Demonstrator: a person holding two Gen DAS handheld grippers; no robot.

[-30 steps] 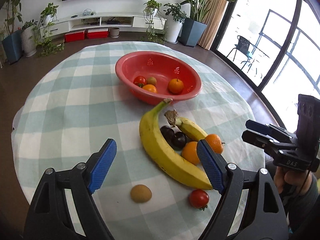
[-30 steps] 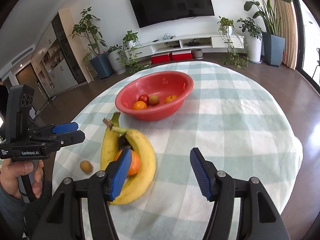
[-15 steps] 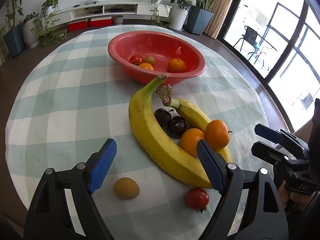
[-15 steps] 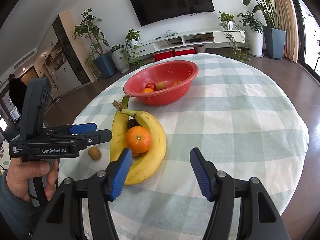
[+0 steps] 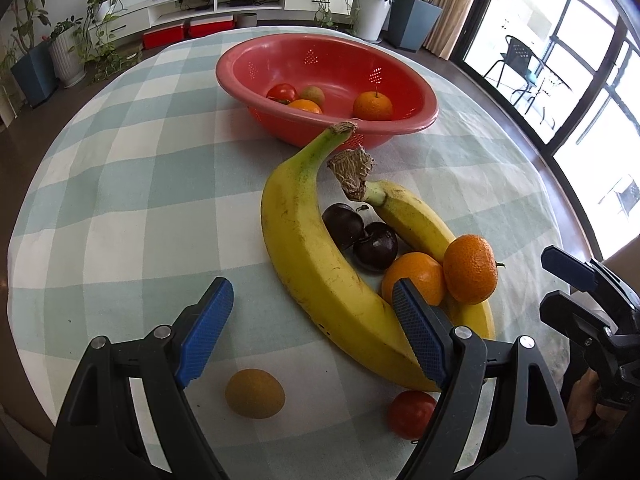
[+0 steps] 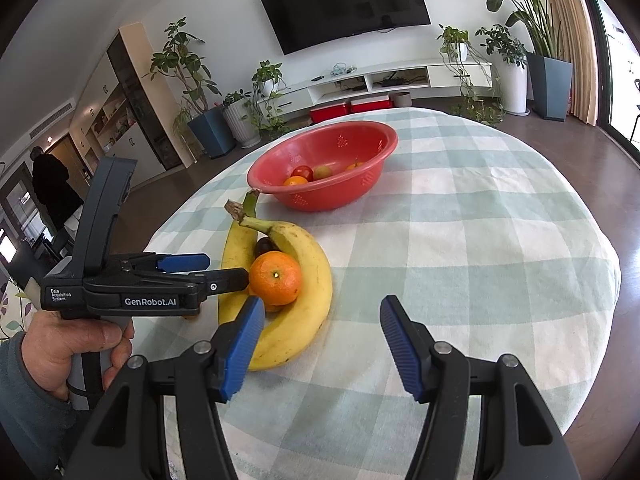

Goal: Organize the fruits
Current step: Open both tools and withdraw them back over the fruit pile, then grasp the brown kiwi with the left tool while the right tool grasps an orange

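A red bowl (image 5: 400, 126) (image 6: 312, 200) at the table's far side holds a tomato, a small greenish fruit and two oranges. Nearer lie a large banana (image 5: 316, 264), a smaller banana (image 5: 412, 216), two dark plums (image 5: 376, 246), two oranges (image 5: 470, 270), a brown kiwi (image 5: 255, 393) and a tomato (image 5: 412, 414). My left gripper (image 5: 310, 296) (image 6: 222, 269) hangs open above the large banana and the kiwi, holding nothing. My right gripper (image 6: 320, 312) (image 5: 568, 284) stands open over bare cloth, right of the bananas (image 6: 308, 280) and the top orange (image 6: 276, 278).
The round table wears a green-and-white checked cloth (image 6: 480, 240). A hand (image 6: 72, 340) grips the left gripper's handle at the table's left edge. Potted plants, a TV shelf and a window stand beyond the table. A person stands far off at the left.
My left gripper has sunk and come forward over the fruit pile, so the bananas and kiwi look larger and closer. The right gripper has hardly moved. Both stay open.
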